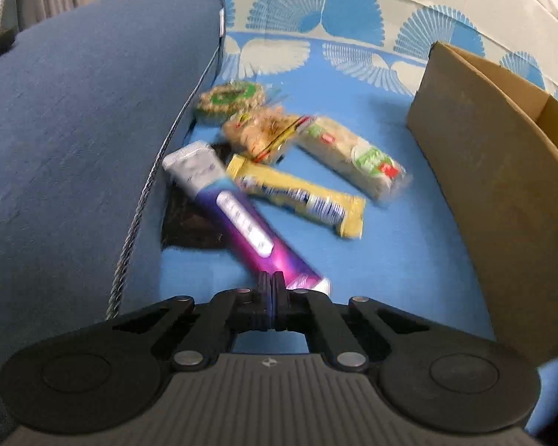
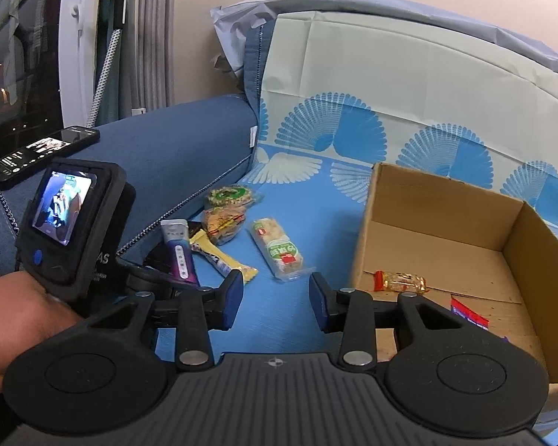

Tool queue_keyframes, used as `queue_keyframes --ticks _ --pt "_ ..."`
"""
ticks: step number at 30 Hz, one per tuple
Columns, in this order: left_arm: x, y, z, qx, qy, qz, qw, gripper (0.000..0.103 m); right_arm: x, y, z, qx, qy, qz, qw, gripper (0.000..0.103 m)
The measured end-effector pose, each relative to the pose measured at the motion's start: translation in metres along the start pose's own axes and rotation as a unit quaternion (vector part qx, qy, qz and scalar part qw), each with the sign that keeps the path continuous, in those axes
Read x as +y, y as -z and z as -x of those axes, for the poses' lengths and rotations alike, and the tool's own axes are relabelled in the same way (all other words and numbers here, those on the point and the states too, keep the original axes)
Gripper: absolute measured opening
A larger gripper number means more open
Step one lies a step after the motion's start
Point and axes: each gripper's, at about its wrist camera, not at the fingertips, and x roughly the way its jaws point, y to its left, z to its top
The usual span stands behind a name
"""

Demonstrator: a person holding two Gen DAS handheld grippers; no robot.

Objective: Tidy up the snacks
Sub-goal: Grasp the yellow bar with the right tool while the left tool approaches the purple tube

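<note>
Now the purple bar (image 1: pixel 241 219) is pinched at its near end by the closed left tongs (image 1: pixel 272 290); it is to be carried rightward into the box (image 1: pixel 502 200). The right tongs (image 2: pixel 275 297) are held wide apart, empty.

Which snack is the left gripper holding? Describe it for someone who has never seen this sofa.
On the blue patterned sofa cover, a cluster of snacks lies left of the cardboard box. The purple bar lies nearest the armrest, its end pinched by the left gripper. Only it is purple with a silver tip.
</note>
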Motion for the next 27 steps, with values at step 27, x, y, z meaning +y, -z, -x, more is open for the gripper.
queue_keyframes --ticks 27 --pt "0.044 0.016 0.036 -0.067 0.092 0.085 0.9898 0.041 0.052 -0.045 -0.197 0.16 -0.047 0.074 0.983 0.042"
